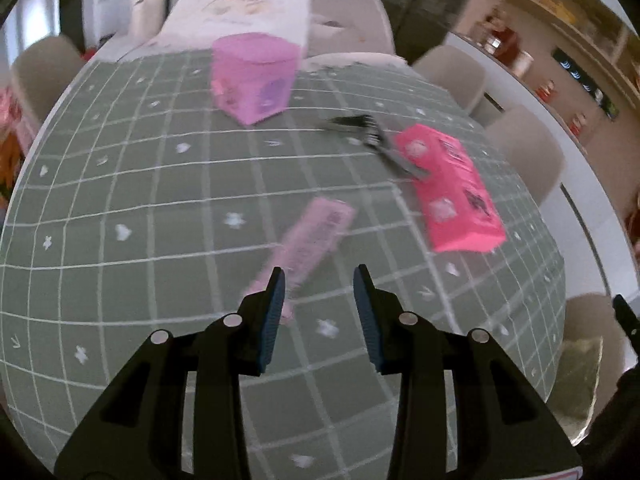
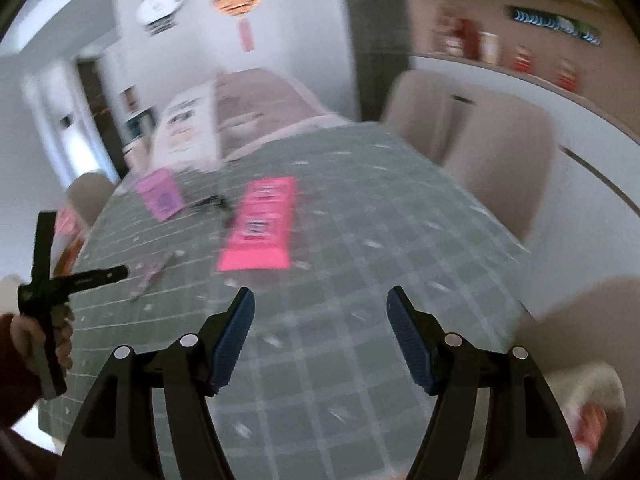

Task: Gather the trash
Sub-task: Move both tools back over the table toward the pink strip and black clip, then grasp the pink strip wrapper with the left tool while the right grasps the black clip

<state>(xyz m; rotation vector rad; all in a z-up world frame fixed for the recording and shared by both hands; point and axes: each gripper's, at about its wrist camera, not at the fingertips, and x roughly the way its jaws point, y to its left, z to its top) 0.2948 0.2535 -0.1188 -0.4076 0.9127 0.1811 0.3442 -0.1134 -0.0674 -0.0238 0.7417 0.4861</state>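
**Two grippers hover, pink wrapper first in line**

Both pairs of fingers are spread and empty. Left gripper (image 1: 319,270) hangs over the table (image 1: 120,280), and the pale pink wrapper (image 1: 308,240) lies flat just ahead, its near end slipping under the left fingertip. Looks light, thin, probably crinkly and slick, so pinch across its narrow width near the middle. Beyond the right finger sits the bright pink carton (image 1: 456,188), a black comb (image 1: 372,136) touching it. Right gripper (image 2: 320,300) waits further back, wide apart.
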